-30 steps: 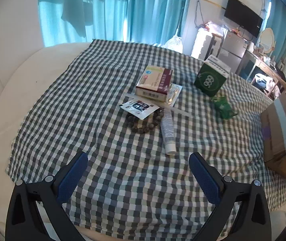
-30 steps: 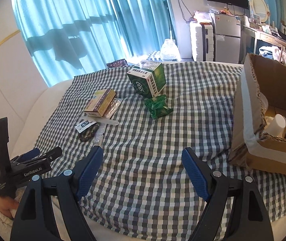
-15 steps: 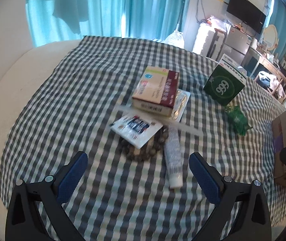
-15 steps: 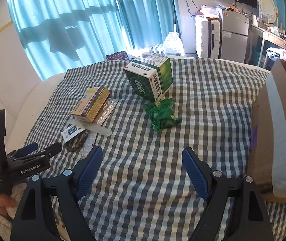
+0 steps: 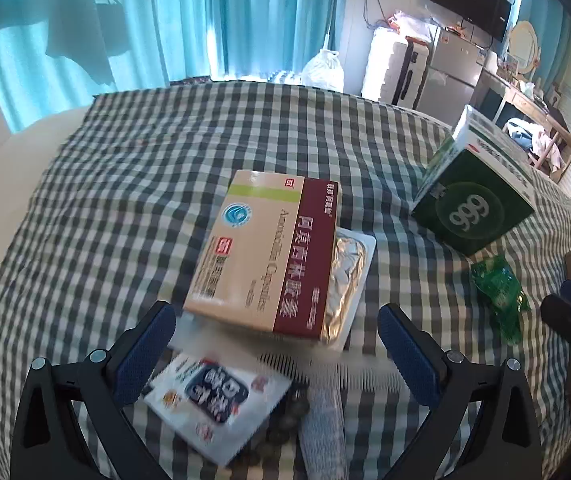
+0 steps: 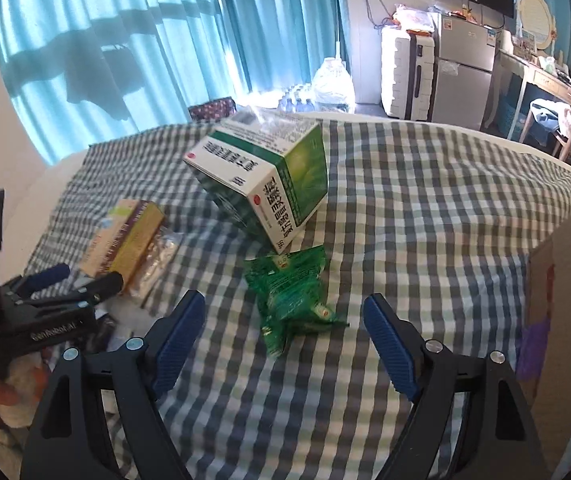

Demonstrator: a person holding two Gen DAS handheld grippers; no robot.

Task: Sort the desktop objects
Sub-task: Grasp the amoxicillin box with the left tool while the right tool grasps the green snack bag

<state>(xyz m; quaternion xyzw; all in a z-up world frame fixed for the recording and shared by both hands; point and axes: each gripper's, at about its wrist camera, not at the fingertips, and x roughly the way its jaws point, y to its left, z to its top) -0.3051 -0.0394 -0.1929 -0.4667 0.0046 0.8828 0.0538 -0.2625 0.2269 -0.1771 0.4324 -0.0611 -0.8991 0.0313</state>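
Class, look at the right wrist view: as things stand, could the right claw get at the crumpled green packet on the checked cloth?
Probably yes. The right claw stands open and empty, and the green packet lies just ahead, between its fingers' lines. Nothing covers it; only the green-and-white box crowds its far end.

The green box bears "999", and the beige-and-maroon medicine box reads "Amoxicillin Capsules" beside Chinese characters.

We find the capsule box lying on a foil blister sheet; right of it stands the carton, the packet before it.
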